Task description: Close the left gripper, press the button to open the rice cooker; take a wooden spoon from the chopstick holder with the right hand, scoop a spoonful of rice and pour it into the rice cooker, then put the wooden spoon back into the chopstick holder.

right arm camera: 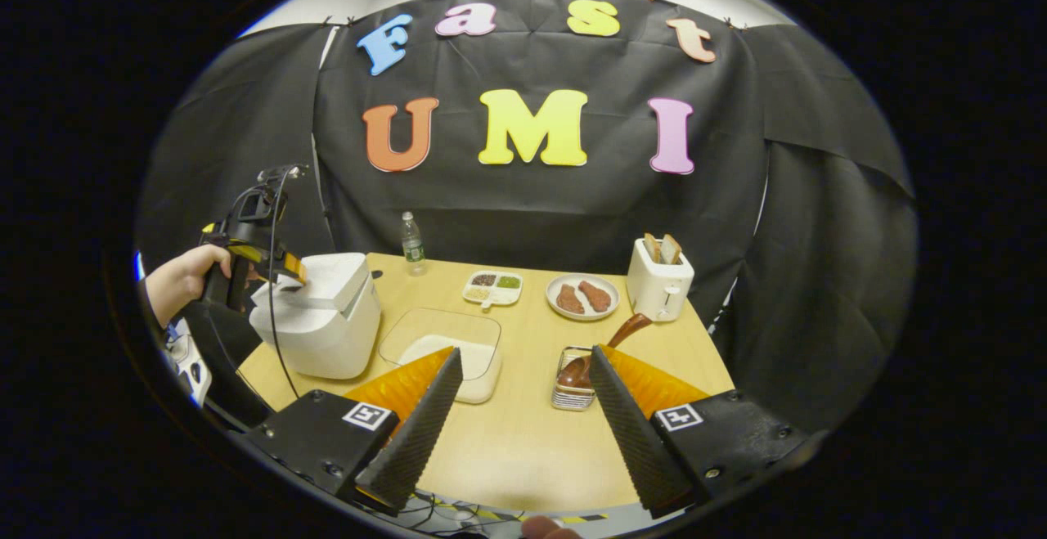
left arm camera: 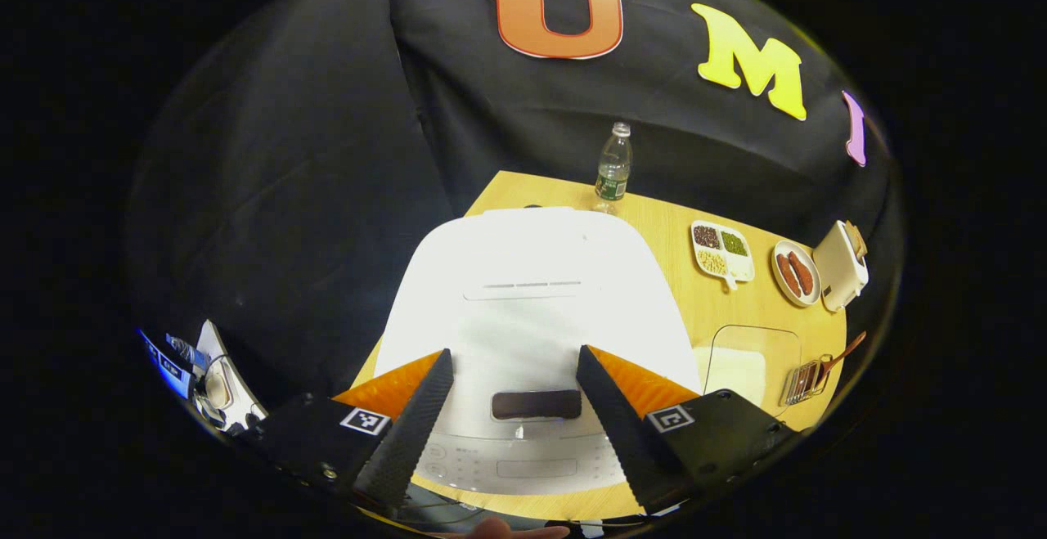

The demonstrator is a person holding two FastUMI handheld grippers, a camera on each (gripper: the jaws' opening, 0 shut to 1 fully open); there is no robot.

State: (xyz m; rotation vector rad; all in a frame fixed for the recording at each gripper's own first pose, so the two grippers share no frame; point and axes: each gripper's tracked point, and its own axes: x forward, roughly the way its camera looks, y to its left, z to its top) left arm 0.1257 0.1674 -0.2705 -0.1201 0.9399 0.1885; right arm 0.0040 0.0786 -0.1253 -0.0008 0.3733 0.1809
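The white rice cooker (left arm camera: 532,310) stands with its lid down, its dark button (left arm camera: 536,404) on the near edge. My left gripper (left arm camera: 514,355) hovers open just above the lid, one finger on each side of the button. In the right gripper view a hand (right arm camera: 184,277) holds that left gripper (right arm camera: 266,259) over the rice cooker (right arm camera: 319,318). My right gripper (right arm camera: 524,352) is open and holds nothing, low over the table's front. Ahead of its right finger the wooden spoon (right arm camera: 605,343) leans in the wire chopstick holder (right arm camera: 571,392). A clear container of rice (right arm camera: 446,351) sits beside the cooker.
At the back of the wooden table (right arm camera: 523,441) stand a water bottle (right arm camera: 412,244), a divided dish of beans (right arm camera: 492,285), a plate of sausages (right arm camera: 582,296) and a white toaster (right arm camera: 658,277) with bread. Cables hang off the table's left side.
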